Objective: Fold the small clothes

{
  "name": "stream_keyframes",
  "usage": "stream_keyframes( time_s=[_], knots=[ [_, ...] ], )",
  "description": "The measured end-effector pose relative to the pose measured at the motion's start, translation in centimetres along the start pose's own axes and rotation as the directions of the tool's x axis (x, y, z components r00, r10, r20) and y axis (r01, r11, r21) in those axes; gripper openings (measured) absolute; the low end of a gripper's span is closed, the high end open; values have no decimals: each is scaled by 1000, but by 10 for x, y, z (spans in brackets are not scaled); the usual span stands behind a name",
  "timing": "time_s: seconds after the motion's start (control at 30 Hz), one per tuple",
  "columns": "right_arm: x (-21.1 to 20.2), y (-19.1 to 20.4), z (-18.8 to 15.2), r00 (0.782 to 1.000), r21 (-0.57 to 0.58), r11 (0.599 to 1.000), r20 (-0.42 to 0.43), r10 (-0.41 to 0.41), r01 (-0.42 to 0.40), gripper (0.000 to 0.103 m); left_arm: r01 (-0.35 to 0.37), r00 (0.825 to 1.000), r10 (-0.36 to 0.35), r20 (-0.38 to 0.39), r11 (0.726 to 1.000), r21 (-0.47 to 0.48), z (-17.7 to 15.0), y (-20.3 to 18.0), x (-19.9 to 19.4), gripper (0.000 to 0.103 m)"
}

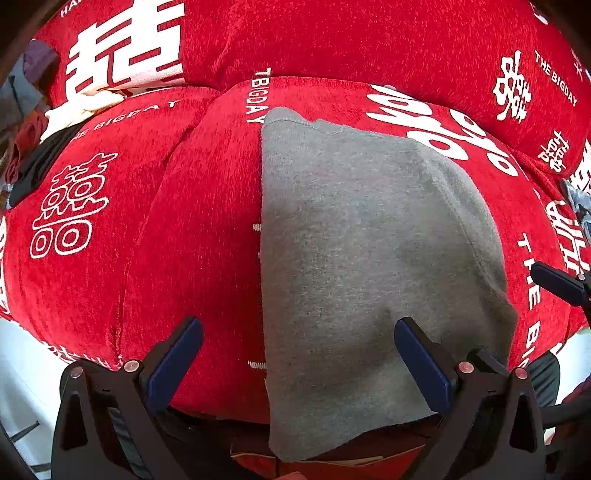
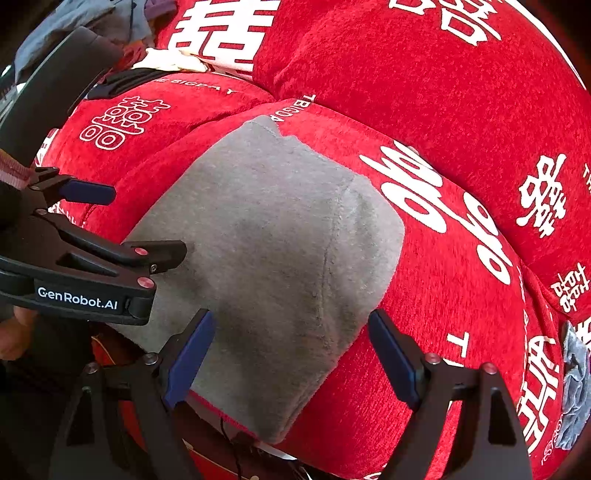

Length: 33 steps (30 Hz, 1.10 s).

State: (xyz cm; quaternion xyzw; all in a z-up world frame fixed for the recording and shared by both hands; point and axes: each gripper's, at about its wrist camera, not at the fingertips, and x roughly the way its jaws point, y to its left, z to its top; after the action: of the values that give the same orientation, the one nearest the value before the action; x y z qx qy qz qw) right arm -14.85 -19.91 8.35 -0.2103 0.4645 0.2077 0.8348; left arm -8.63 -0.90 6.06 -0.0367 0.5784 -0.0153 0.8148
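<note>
Red plush sofa cover point(image 1: 207, 229) w/ white printed characters and "THE BIGDAY" lettering fills both views; seat cushions in front, back cushions point(image 1: 369, 40) behind. Far left of the seat: a heap of mixed clothes point(image 2: 92, 22), colours hard to sort, plus a white piece point(image 1: 74, 114) and a dark one beside it. At the right edge of the seat, a small blue-grey crumpled item point(image 2: 576, 384).

Grey knit garment point(image 1: 369, 258) lies flat on the middle seat cushion, folded to a rough rectangle w/ straight left edge and rounded right side; a seam line runs along the right part. Its near end hangs slightly over the cushion's front edge.

Left gripper point(image 1: 299, 354): jaws wide apart, nothing clamped. It sits above the garment's near-left part, one blue finger over red fabric, the other over grey; contact can't be told.

Right gripper point(image 2: 291, 350): jaws wide too, nothing held, straddling the garment's near-right portion. A hand point(image 2: 14, 332) shows partly at the left edge.
</note>
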Motion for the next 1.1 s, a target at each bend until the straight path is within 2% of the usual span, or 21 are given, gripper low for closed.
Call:
stream_keyframes(
  time_s=[0.5,1.1],
  knots=[
    [-2,9,11,1000,-25,999,-10,-26,25,88,39,999,-39,8,999,-37,1,13,0,103],
    [-5,6,12,1000,-30,999,3,-18,18,88,25,1000,-25,19,999,-27,2,12,-5,103]
  ],
)
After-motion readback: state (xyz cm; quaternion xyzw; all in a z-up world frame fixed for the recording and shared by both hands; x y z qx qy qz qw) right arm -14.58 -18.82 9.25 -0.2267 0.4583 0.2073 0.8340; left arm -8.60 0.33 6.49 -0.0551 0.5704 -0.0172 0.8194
